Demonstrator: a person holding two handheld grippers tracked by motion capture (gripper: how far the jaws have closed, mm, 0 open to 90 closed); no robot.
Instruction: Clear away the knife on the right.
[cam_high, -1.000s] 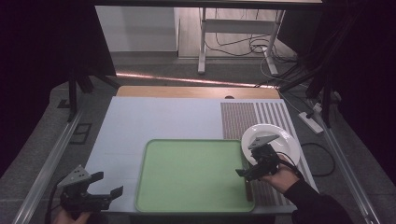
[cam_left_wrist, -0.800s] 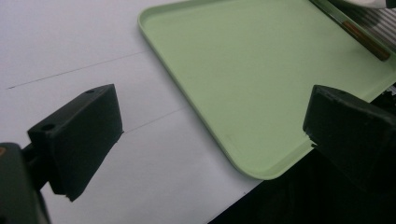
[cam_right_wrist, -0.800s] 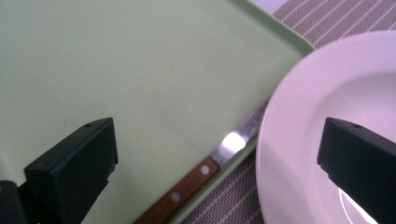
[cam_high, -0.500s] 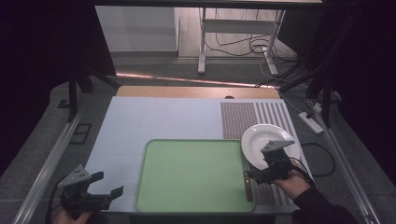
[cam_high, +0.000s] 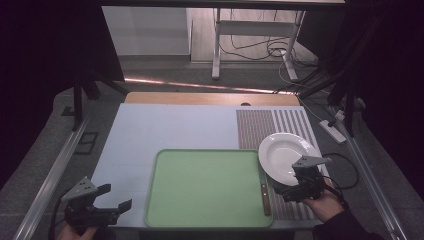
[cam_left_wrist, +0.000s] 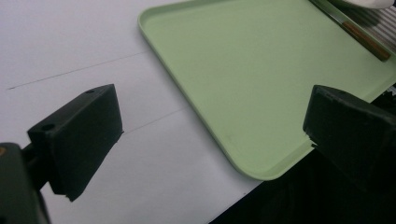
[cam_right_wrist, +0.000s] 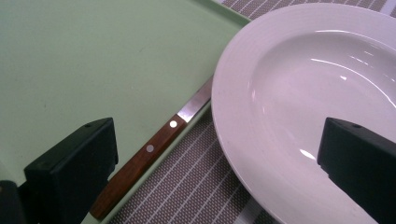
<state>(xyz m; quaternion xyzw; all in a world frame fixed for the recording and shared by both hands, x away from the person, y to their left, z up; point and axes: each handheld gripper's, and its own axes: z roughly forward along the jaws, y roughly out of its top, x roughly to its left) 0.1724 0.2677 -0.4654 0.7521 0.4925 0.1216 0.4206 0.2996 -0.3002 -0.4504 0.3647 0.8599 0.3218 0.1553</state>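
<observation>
Where the table's near right corner lies, at about 4 o'clock in the high view, the right gripper (cam_high: 292, 189) hangs with its jaws spread wide and nothing between them. In the right gripper view, one jaw stands over the tray (cam_right_wrist: 93, 60) at 8 o'clock and the other over the plate (cam_right_wrist: 317, 93) at 4 o'clock. The knife (cam_right_wrist: 154, 144) lies between them, nearer the left jaw. Its wooden handle, with two pale rivets, points to 7 o'clock; its steel blade runs up toward 1 o'clock and passes under the plate's rim.

In the high view the knife (cam_high: 265, 198) lies along the right rim of the green tray (cam_high: 205, 187), handle toward the person, at about 5 o'clock on the table. Whether it rests on the rim or just inside it, I cannot tell. The white plate (cam_high: 286, 157) sits on the striped mat (cam_high: 272, 125), just beside the tray's far right corner, its edge over the knife's blade.

The left gripper (cam_high: 112, 207) is at 7 o'clock, by the table's near left edge, well apart from the knife. Its jaws are wide and empty. In the left gripper view they frame the tray's (cam_left_wrist: 261, 84) near left corner, with the knife (cam_left_wrist: 362, 39) far off at 1 o'clock.
</observation>
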